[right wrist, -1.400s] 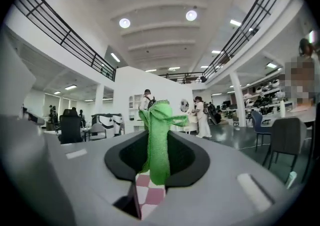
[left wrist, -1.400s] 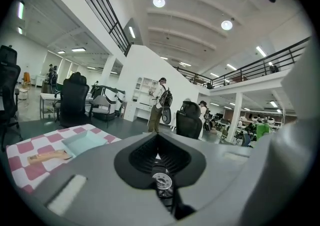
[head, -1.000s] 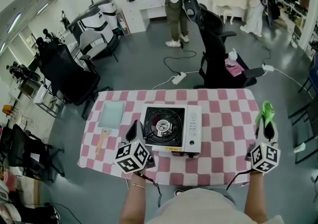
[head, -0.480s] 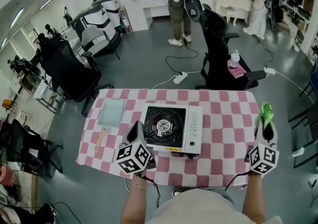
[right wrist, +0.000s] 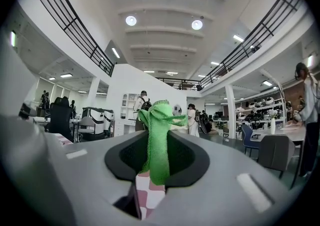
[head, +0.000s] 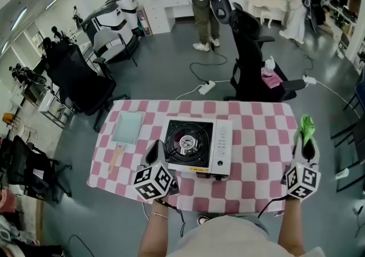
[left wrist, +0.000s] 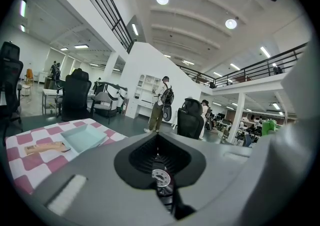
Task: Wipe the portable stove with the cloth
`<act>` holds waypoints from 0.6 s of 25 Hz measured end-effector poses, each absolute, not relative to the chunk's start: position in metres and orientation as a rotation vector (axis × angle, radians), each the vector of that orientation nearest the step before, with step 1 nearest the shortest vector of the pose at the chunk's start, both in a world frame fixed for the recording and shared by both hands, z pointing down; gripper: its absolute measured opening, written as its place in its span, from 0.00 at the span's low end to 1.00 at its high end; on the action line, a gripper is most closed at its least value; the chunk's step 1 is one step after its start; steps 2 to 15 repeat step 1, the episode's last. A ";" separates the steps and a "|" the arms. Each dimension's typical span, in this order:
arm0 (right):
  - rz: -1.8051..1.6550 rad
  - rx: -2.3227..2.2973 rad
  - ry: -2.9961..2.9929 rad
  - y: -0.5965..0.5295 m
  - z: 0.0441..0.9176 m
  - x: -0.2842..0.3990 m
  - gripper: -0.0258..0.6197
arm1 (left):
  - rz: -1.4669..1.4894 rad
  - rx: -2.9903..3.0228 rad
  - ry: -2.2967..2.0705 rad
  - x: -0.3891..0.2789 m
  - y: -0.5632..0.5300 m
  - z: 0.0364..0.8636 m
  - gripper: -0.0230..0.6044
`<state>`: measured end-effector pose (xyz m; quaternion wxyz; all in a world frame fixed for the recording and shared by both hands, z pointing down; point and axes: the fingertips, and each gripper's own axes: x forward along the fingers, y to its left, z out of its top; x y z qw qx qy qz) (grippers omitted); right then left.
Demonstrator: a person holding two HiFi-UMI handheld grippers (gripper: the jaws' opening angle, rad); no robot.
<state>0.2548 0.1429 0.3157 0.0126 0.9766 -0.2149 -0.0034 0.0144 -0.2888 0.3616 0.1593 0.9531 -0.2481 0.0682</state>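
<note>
The portable stove (head: 197,146), white with a black burner top, sits in the middle of the pink-checked table (head: 256,136). My left gripper (head: 154,145) stands at the stove's left edge, its jaws pressed together with nothing held. In the left gripper view the left gripper (left wrist: 159,145) shows only a narrow slit between its jaws. My right gripper (head: 306,138) is over the table's right edge, well apart from the stove, shut on the green cloth (head: 307,125). In the right gripper view the cloth (right wrist: 157,140) sticks up from between the jaws of the right gripper (right wrist: 151,172).
A pale green tray (head: 127,129) and a wooden-handled tool (head: 116,159) lie left of the stove. Black office chairs (head: 251,62) stand beyond the table, with a power strip and cables (head: 205,88) on the floor. People stand far back (head: 201,11).
</note>
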 end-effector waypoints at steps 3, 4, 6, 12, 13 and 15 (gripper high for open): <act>-0.006 3.044 -0.668 0.143 0.317 0.254 0.19 | 0.196 2.724 -0.709 0.014 -0.289 0.362 0.04; -0.006 3.044 -0.668 0.143 0.317 0.254 0.19 | 0.196 2.724 -0.709 0.014 -0.289 0.362 0.04; -0.006 3.044 -0.668 0.143 0.317 0.254 0.19 | 0.196 2.724 -0.709 0.014 -0.289 0.362 0.04; -0.006 3.044 -0.668 0.143 0.317 0.254 0.19 | 0.196 2.724 -0.709 0.014 -0.289 0.362 0.04; -0.006 3.044 -0.668 0.143 0.317 0.254 0.19 | 0.196 2.724 -0.709 0.014 -0.289 0.362 0.04; -0.006 3.044 -0.668 0.143 0.317 0.254 0.19 | 0.196 2.724 -0.709 0.014 -0.289 0.362 0.04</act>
